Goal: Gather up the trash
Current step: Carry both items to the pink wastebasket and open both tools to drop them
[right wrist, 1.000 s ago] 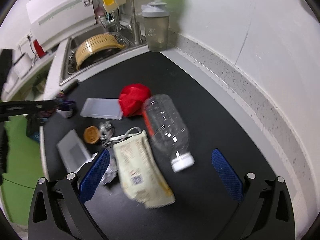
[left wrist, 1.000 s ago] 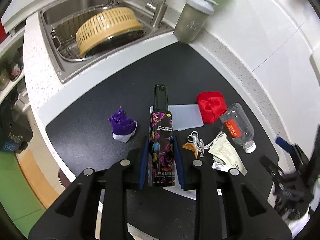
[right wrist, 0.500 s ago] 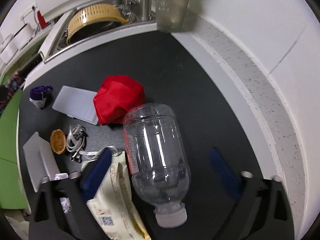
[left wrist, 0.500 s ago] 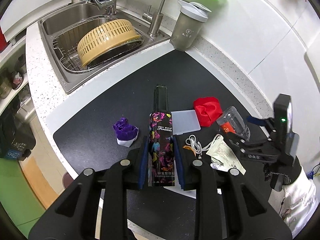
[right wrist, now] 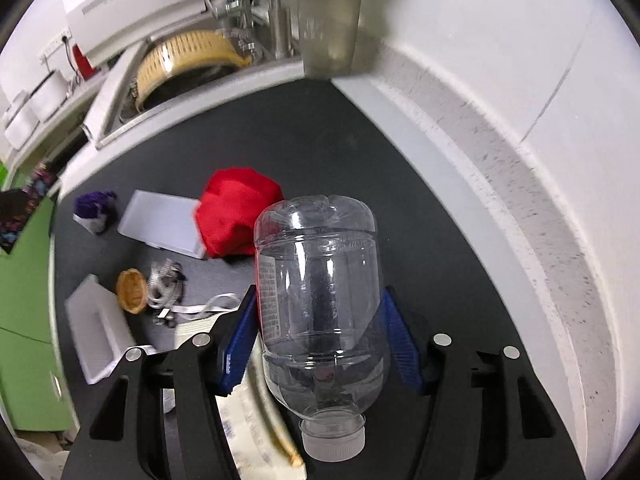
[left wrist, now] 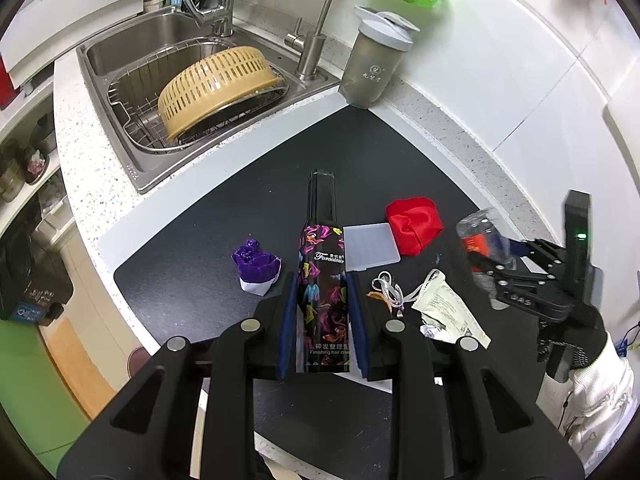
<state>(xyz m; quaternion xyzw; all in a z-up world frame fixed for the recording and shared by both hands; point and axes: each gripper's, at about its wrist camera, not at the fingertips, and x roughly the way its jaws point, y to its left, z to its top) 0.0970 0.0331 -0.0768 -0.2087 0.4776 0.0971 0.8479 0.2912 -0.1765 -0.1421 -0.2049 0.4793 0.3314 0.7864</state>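
Observation:
A clear plastic bottle (right wrist: 320, 304) with a red label and white cap lies on the black mat, cap toward the camera. My right gripper (right wrist: 318, 291) straddles it and its jaws are closing, the blue pads meeting the bottle's two sides. From the left wrist view the same gripper (left wrist: 492, 264) and bottle (left wrist: 480, 236) appear blurred at the right, with a gloved hand behind them. My left gripper (left wrist: 320, 280) is shut on a tall black hair-cream pack (left wrist: 322, 256) with a floral print, held above the mat.
On the mat lie a purple wrapper (left wrist: 256, 266), a red cloth bundle (left wrist: 414, 224), a white lid (left wrist: 370, 246), a cream sachet (left wrist: 448, 308), a white cord (right wrist: 166, 284) and a white tray (right wrist: 96, 328). A sink (left wrist: 120, 60) with a yellow colander (left wrist: 216, 88) and a grey shaker cup (left wrist: 372, 68) are behind.
My right gripper came down over the bottle and its jaws narrowed from wide apart onto the bottle's sides. The left gripper kept its hold on the pack and barely moved.

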